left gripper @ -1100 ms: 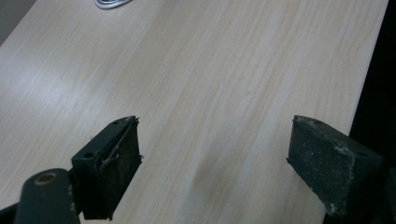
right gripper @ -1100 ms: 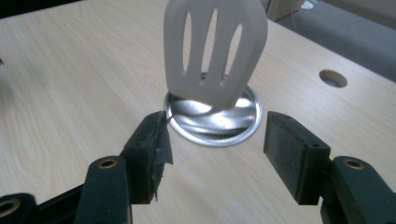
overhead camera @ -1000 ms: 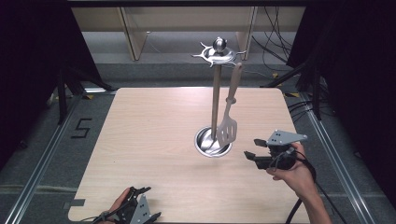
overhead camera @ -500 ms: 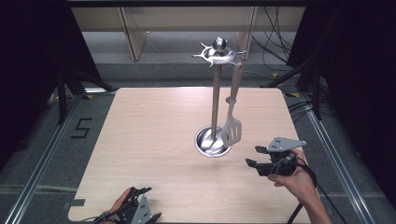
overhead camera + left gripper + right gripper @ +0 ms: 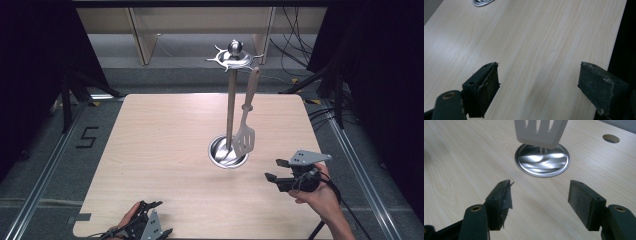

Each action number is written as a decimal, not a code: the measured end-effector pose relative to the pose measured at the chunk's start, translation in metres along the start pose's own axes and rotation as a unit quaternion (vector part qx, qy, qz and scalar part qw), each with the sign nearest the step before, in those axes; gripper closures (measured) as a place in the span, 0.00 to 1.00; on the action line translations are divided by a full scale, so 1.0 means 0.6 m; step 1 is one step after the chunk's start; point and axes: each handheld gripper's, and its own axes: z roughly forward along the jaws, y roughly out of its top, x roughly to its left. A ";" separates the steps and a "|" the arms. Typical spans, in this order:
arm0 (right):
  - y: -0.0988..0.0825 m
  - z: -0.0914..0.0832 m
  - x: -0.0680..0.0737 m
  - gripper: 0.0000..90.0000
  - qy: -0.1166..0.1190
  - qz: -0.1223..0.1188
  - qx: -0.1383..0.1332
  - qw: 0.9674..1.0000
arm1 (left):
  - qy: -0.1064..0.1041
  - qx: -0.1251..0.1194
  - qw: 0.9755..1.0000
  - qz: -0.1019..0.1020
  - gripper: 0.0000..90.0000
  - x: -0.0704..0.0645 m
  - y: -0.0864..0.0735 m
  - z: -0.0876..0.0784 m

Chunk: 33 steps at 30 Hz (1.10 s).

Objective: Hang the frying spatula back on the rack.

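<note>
Item: slotted spatula (image 5: 244, 136), pale with a long light handle, hanging upright from a hook on the crown of a steel utensil stand (image 5: 231, 100), its blade dangling just above the stand's round mirrored base (image 5: 542, 160) near the centre of the counter (image 5: 150, 150), seemingly so it can swing clear and drain. Right tongs (image 5: 274, 170), at four o'clock from the base, have just been opening and stand released with nothing between the pads, aimed at the blade. Left tongs (image 5: 161, 218), parked at seven o'clock by the counter's near edge, gape released and empty, apparently kept out of the way.
</note>
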 end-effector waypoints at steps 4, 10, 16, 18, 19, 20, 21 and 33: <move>-0.005 -0.001 0.003 0.39 0.003 0.006 0.000 1.000 | -0.005 -0.004 1.000 -0.007 0.18 0.001 -0.001 -0.001; -0.013 0.000 0.008 0.39 0.005 0.015 -0.001 1.000 | -0.012 0.002 1.000 0.000 0.18 0.000 0.000 -0.001; -0.024 0.008 0.009 0.37 0.011 0.007 0.004 1.000 | 0.002 -0.003 1.000 -0.002 0.18 0.000 -0.001 -0.002; -0.027 0.010 0.009 0.37 0.016 0.001 0.004 1.000 | 0.002 -0.003 1.000 -0.002 0.18 0.000 -0.001 -0.002; -0.029 0.009 0.011 0.37 0.009 0.007 0.006 1.000 | -0.001 -0.002 1.000 -0.002 0.18 0.000 -0.001 -0.002; -0.030 0.008 0.012 0.37 0.011 0.009 0.008 1.000 | -0.008 0.002 1.000 -0.001 0.18 0.000 -0.001 -0.002; -0.032 0.009 0.013 0.37 0.010 0.012 0.008 1.000 | -0.005 -0.001 1.000 -0.002 0.18 0.000 -0.001 -0.002; -0.055 0.011 0.016 0.36 0.012 0.011 0.004 1.000 | -0.004 0.002 1.000 0.002 0.18 0.000 0.000 -0.004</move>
